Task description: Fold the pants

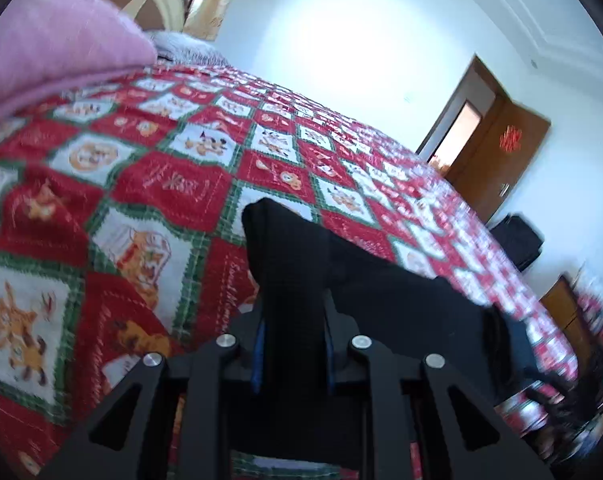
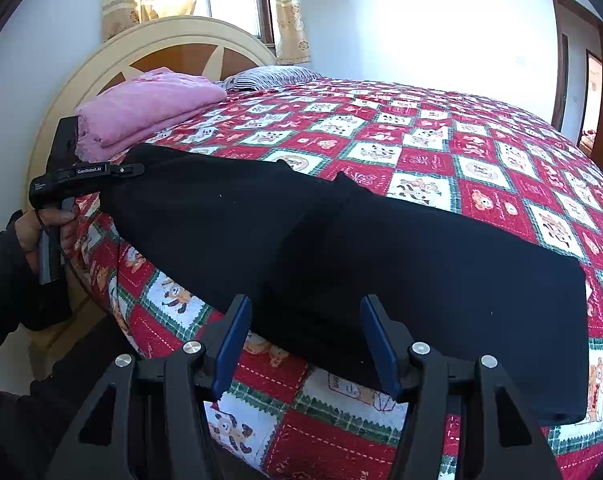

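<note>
Black pants lie stretched lengthwise across the red patchwork quilt, along the bed's near edge. In the right wrist view my right gripper stands open, its blue pads on either side of the pants' near edge without pressing it. At the left end of the pants, a hand holds my left gripper, which is clamped on the fabric. In the left wrist view the left gripper is shut on a raised fold of the pants, which hides the fingertips.
A folded pink blanket lies by the cream headboard, close behind the left gripper. A striped pillow sits beside it. The quilt stretches bare beyond the pants. A brown door stands past the bed's far side.
</note>
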